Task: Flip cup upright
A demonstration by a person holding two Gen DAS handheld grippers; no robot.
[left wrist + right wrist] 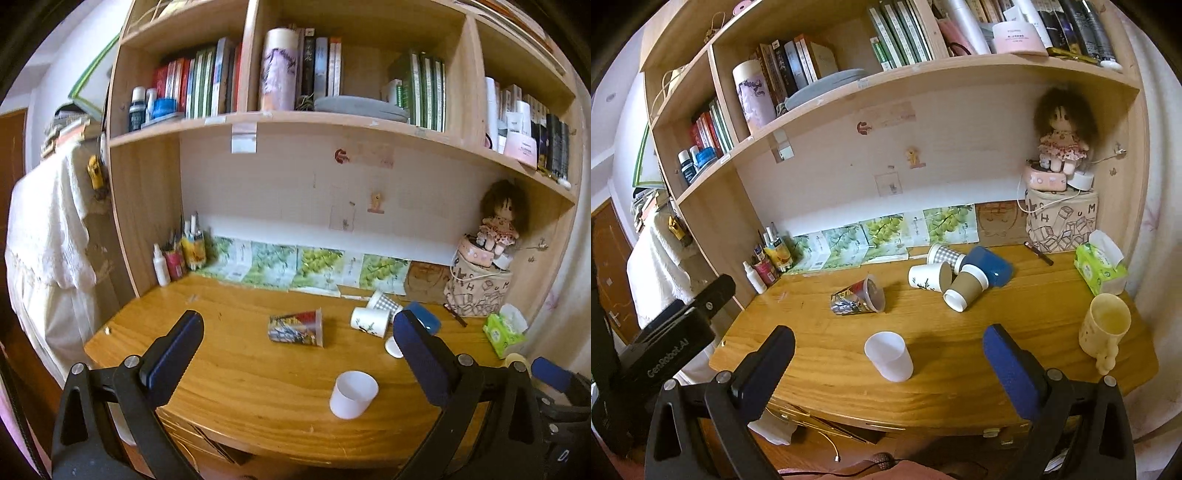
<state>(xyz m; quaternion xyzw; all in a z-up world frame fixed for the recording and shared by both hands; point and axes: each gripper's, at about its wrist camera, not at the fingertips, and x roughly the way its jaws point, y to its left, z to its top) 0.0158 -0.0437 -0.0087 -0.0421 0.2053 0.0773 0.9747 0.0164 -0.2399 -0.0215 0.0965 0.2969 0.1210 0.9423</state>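
A colourful printed cup [296, 328] lies on its side mid-desk, also in the right wrist view [858, 295]. A white plastic cup [352, 394] stands upright near the front edge, seen too in the right wrist view [889, 355]. Further right lie a white paper cup [929, 277], a brown paper cup [966, 290], a checked cup [942, 254] and a blue cup [990, 266], all tipped over. A cream mug [1104, 326] stands upright at the right. My left gripper [295, 354] is open and empty above the desk front. My right gripper [888, 369] is open and empty, near the white plastic cup.
The wooden desk [960, 369] sits under bookshelves. A green tissue pack [1102, 266] and a printed bag with a doll [1060, 221] stand at the back right. Bottles and pens [768, 258] crowd the back left corner. The left gripper's body [665, 350] is at the left.
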